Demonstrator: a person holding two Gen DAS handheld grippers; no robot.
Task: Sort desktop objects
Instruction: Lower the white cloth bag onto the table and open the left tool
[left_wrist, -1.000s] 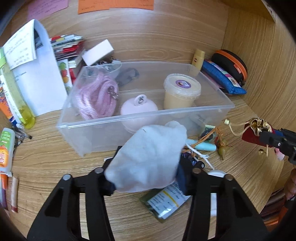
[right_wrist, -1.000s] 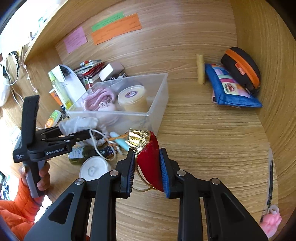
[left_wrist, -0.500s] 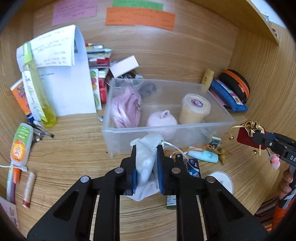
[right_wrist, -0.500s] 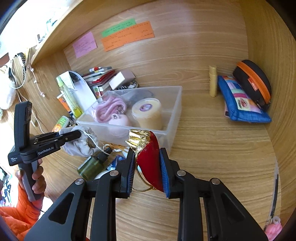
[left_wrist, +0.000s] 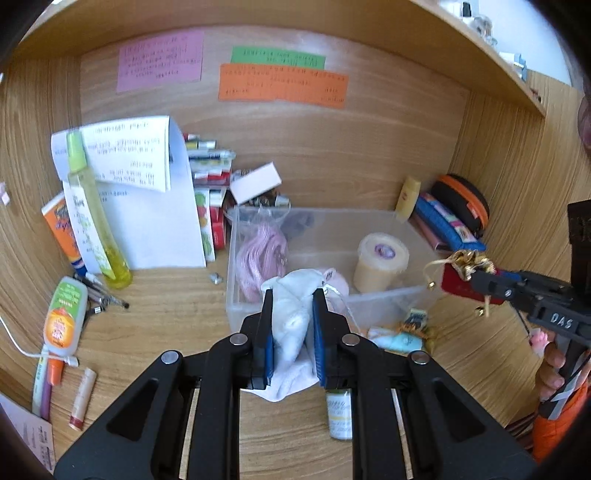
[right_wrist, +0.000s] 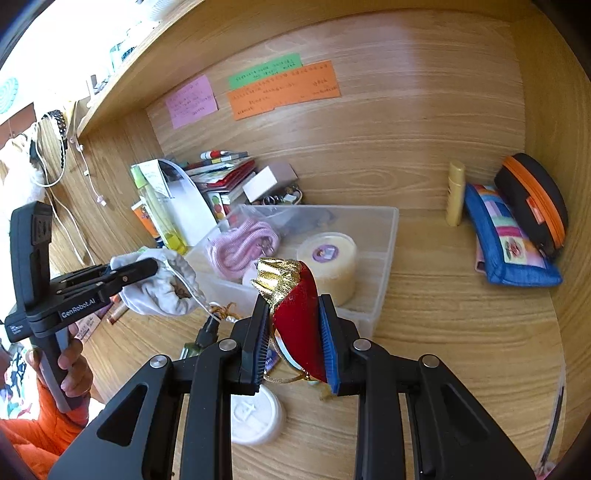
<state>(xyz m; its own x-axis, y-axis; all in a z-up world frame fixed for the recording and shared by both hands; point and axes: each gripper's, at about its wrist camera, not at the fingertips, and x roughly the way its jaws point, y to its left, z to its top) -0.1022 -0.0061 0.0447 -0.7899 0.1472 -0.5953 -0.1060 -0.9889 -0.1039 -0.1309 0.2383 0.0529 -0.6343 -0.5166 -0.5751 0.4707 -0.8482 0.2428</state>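
Note:
My left gripper (left_wrist: 292, 299) is shut on a white cloth pouch (left_wrist: 291, 314) and holds it in the air in front of the clear plastic bin (left_wrist: 391, 299). The pouch also shows in the right wrist view (right_wrist: 162, 288). My right gripper (right_wrist: 293, 306) is shut on a red pouch with a gold top (right_wrist: 295, 314), held above the desk to the right of the bin (right_wrist: 384, 266). It also shows in the left wrist view (left_wrist: 461, 280). The bin holds a pink coiled cord (left_wrist: 258, 254), a cream tub (left_wrist: 380, 266) and a pink round item.
On the desk in front of the bin lie a green bottle (left_wrist: 338, 413), a white lid (right_wrist: 255, 417), a light-blue item (left_wrist: 399, 341) and gold cords. Bottles, tubes and papers (left_wrist: 140, 206) stand at left. A blue pouch (right_wrist: 506, 240) and a black-orange case (right_wrist: 532, 199) lie at right.
Both grippers have risen and pulled back from the desk with their pouches. The left gripper has turned, so the white pouch now sits edge-on between its fingers.

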